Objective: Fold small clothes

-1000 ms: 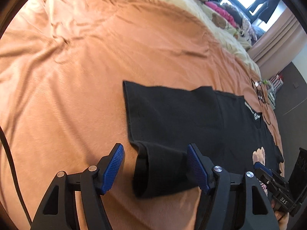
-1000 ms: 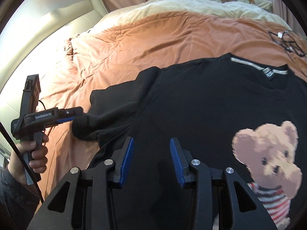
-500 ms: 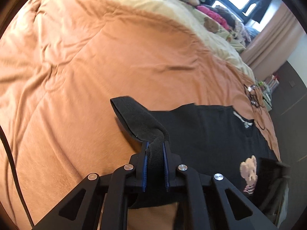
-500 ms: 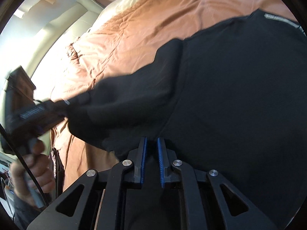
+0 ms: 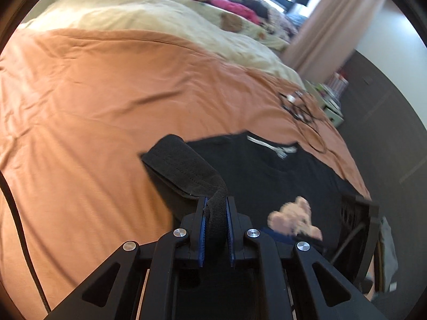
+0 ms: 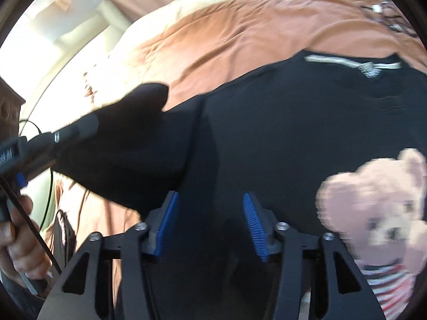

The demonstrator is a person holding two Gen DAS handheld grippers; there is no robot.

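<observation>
A black T-shirt (image 5: 267, 170) with a teddy bear print (image 5: 293, 221) lies on an orange bedspread (image 5: 93, 93). My left gripper (image 5: 215, 213) is shut on the shirt's sleeve (image 5: 184, 165) and holds it lifted over the body of the shirt. In the right wrist view the shirt (image 6: 293, 133) fills the frame, with the bear print (image 6: 379, 213) at right. My right gripper (image 6: 210, 221) is open just above the black fabric. The left gripper (image 6: 66, 136) shows there at left, holding the raised sleeve (image 6: 128, 138).
A tangle of black cable (image 5: 301, 106) lies on the bedspread beyond the shirt's collar. A cream duvet (image 5: 160, 21) and soft toys lie at the far end of the bed. A dark floor (image 5: 379, 122) runs along the bed's right side.
My left gripper closed on the sleeve and lifted it toward the shirt's middle. My right gripper closed on the fabric half a second ago and has now opened again.
</observation>
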